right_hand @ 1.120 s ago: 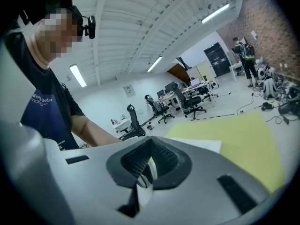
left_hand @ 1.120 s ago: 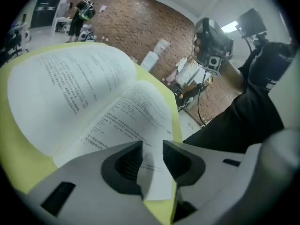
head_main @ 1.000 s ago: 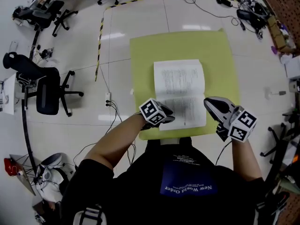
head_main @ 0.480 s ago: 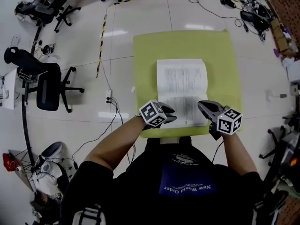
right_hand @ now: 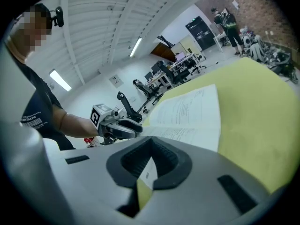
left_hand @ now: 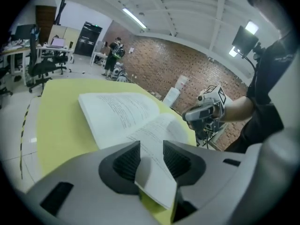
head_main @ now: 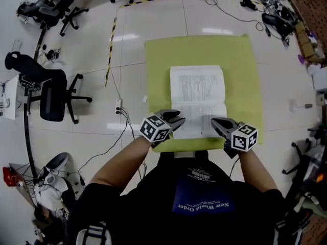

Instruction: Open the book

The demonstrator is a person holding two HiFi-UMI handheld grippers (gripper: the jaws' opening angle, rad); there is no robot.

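A white floor [head_main: 153,19] holds a yellow-green mat [head_main: 240,65] with an open book [head_main: 197,88]. The left gripper [left_hand: 151,150] is spread around a page corner [left_hand: 157,184]. The right gripper [right_hand: 151,142] is pressed together.

"New World Order" in white on the person's shirt [head_main: 203,200]; book [head_main: 197,98] print illegible

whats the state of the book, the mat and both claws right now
book: open, print up, lying on the mat
mat: spread flat under the book
left claw: open, a page corner between its jaws, not pinched
right claw: shut, tips together at the book's near right corner, no page clearly held
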